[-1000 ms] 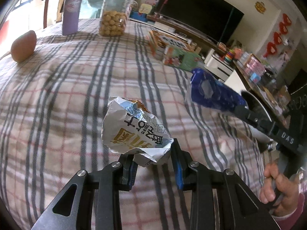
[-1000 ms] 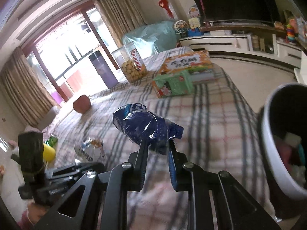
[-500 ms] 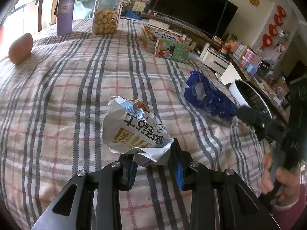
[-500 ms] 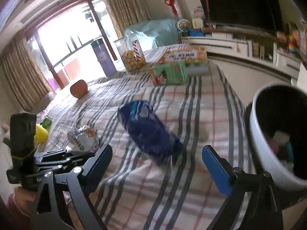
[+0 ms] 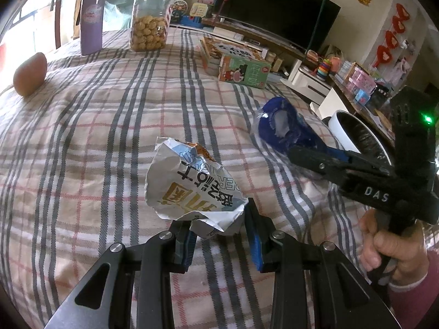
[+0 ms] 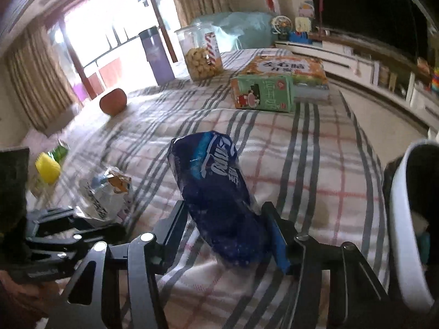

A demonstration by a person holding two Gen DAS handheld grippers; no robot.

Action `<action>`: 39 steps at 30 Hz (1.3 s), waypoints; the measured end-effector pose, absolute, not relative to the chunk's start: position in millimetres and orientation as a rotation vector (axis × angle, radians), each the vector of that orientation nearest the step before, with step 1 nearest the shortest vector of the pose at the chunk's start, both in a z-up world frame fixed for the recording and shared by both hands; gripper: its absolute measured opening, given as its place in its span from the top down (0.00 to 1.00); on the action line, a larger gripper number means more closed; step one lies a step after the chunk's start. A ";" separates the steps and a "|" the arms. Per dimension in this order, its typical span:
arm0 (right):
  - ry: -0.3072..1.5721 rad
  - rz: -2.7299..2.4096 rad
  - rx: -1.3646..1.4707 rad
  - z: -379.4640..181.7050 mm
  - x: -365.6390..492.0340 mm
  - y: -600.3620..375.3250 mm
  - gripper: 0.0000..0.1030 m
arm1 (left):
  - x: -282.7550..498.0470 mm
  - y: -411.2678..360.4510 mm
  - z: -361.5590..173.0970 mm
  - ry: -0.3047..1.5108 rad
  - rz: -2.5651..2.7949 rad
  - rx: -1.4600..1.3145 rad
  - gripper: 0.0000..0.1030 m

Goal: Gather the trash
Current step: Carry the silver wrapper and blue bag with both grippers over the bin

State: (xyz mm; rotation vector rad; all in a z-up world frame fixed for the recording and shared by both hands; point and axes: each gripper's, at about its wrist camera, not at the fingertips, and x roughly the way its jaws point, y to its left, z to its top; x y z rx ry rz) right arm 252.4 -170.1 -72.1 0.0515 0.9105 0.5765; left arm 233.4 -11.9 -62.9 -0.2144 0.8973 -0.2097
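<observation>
Blue snack wrapper [image 6: 219,203] lies on the plaid tablecloth [image 6: 301,148], between the right gripper [image 6: 227,235] jaws, contact unclear so grip cannot be told; crumpled white wrapper [image 5: 189,189] clenched in left gripper [image 5: 219,235]; white bin [image 6: 403,219] just right, cut off; boxes [image 6: 263,93], cookie jar [image 6: 201,54] behind.

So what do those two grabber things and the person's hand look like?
Both are black, with bare triangular cut-outs, silver screws and blue pads on the fingers. The right gripper has white letters "DAS" and a green light. The hand holding it is bare, with a dark pink sleeve.
</observation>
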 end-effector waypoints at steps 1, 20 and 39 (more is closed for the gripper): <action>0.904 0.568 0.070 -70.4 249.4 -174.6 0.49 | 232.9 -12.9 -62.3 0.897 -0.210 -0.212 0.70; 0.810 0.441 0.292 -40.4 202.7 -245.2 0.50 | 222.2 -65.9 -40.2 0.858 -0.284 -0.097 0.70; 0.752 0.322 0.371 -24.2 187.6 -314.9 0.50 | 237.0 -131.1 -22.1 0.826 -0.395 0.008 0.70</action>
